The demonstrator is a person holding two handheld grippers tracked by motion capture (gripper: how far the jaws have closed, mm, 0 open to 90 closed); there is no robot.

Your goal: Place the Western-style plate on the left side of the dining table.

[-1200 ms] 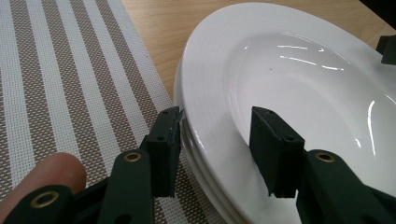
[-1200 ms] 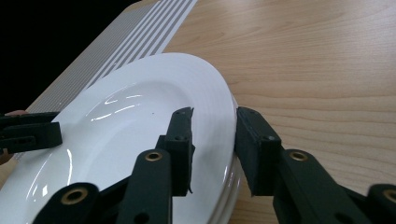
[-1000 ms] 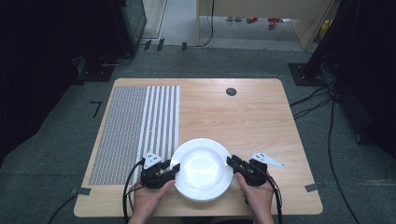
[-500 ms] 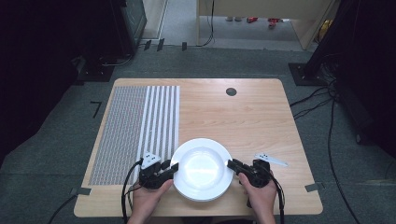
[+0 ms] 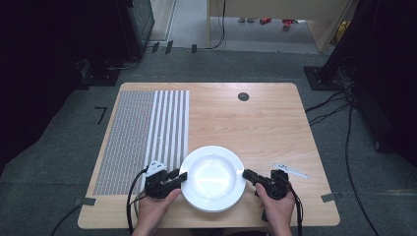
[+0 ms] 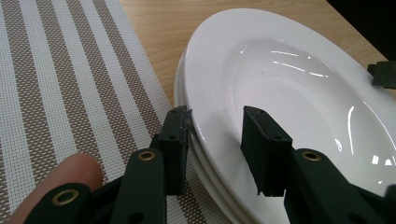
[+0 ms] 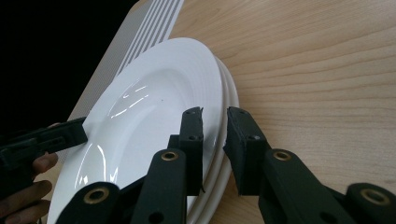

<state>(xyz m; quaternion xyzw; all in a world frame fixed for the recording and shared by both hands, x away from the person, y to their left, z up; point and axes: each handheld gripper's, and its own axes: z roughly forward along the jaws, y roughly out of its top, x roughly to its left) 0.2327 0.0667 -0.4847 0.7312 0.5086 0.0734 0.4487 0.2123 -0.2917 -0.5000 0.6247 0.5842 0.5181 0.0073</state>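
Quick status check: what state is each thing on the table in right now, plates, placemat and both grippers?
Plates: stacked, top one upright and empty.
Placemat: flat, its near right edge under the stack.
Left gripper: jaws closing astride the top plate's rim, gap visible.
Right gripper: jaws closing astride the opposite rim.

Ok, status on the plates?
Left gripper astride top plate rim, jaws just closing, not yet pressing. Right gripper closing on opposite rim, grip unconfirmed. Plates on table. Nothing blocking.
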